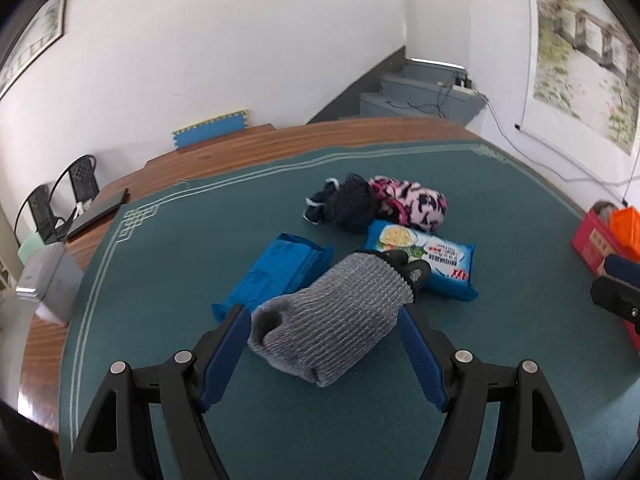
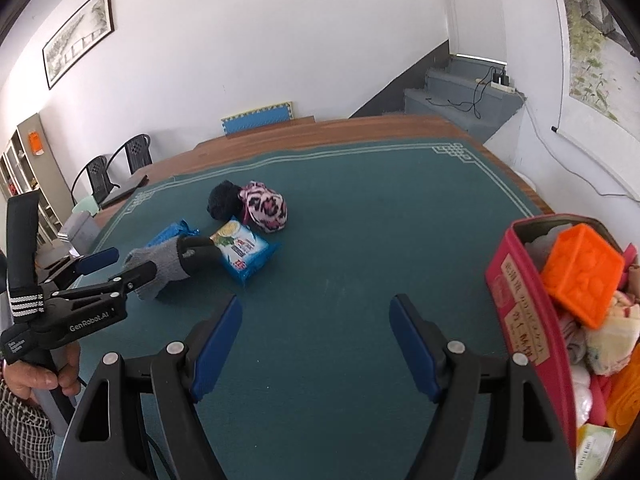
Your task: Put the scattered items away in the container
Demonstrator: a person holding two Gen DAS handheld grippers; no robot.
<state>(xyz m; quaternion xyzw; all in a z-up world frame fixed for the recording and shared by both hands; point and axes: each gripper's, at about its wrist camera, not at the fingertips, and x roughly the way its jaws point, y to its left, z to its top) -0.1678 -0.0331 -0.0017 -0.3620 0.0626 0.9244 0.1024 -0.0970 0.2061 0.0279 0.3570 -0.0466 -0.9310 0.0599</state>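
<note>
Green mat (image 1: 500, 200) | left fingers (image 1: 236, 328) — astride grey glove (image 1: 332, 320) | right fingers (image 2: 218, 328) — spread, empty

Five loose items lie on the mat: one grey glove (image 1: 332, 320) nearest, two blue packets, a plain one (image 1: 276, 276) on the left and a printed one (image 1: 426, 258) on the right, and farther off one dark fuzzy bundle (image 1: 348, 202) beside one pink patterned bundle (image 1: 412, 202). One red container (image 2: 520, 296) stands at the right. Two chairs (image 2: 116, 164) stand far left.
</note>
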